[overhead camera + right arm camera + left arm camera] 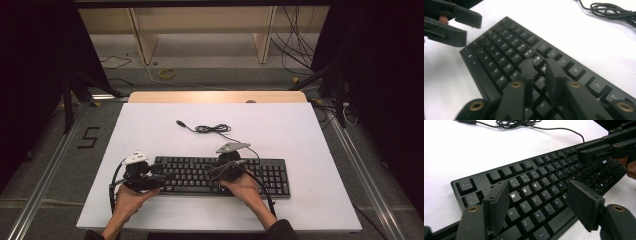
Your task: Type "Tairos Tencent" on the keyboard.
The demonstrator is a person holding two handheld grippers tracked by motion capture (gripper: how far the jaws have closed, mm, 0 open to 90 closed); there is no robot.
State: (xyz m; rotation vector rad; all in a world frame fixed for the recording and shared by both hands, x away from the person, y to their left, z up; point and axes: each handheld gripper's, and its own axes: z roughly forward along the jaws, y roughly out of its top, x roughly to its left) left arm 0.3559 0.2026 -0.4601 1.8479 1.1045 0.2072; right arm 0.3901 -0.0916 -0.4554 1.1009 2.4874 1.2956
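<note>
A black keyboard (272,176) lies across the near half of the white board, its thin cable (212,129) coiled behind it and ending in a USB plug (181,123). My left gripper (164,176) hovers at the keyboard's left end. In the left gripper view, that gripper (539,205) is open wide over the letter keys of the keyboard (544,177), with nothing between its jaws. My right gripper (214,168) sits over the keyboard's middle. Seen in the right gripper view, this gripper (541,68) has its jaws a narrow gap apart above the keys (506,50), holding nothing.
The white board (310,210) rests on a wooden table whose back edge (215,96) shows behind it. Metal rails run along the floor at both sides, and loose cables and a wooden frame (145,45) lie beyond the table. A hand (127,200) holds each gripper from the near edge.
</note>
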